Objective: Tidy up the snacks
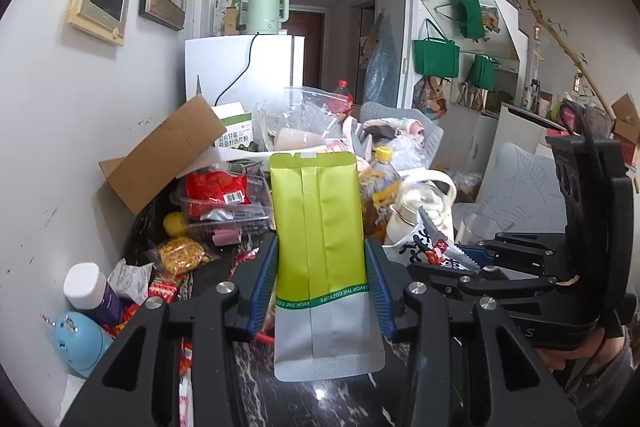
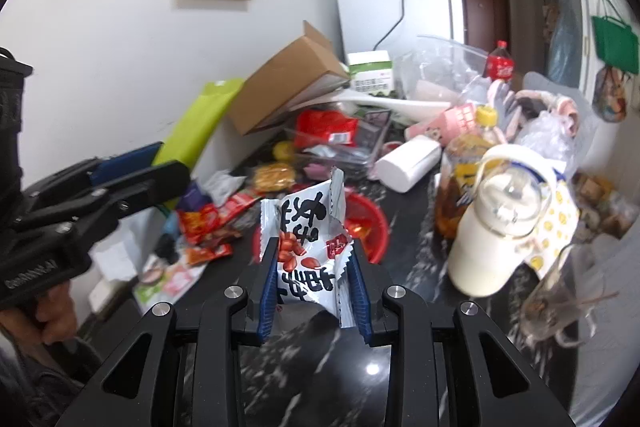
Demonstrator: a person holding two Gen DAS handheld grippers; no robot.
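Left wrist view shows our left gripper (image 1: 322, 279) clenched on a tall lime-green and silver foil pouch (image 1: 320, 227), held upright at centre frame, we judge to carry it clear of the clutter. Right wrist view alone shows what lies below: our right gripper (image 2: 316, 283) grasps a white peanut packet (image 2: 308, 247) above a red plastic basket (image 2: 372, 231) on the black marble counter (image 2: 320, 367), likely the snacks' destination.

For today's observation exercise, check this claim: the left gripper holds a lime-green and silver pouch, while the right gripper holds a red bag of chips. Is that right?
One detail is wrong. The right gripper holds a white peanut packet with black lettering, not a red bag of chips; the right wrist view shows it. The left gripper does hold the lime-green and silver pouch.
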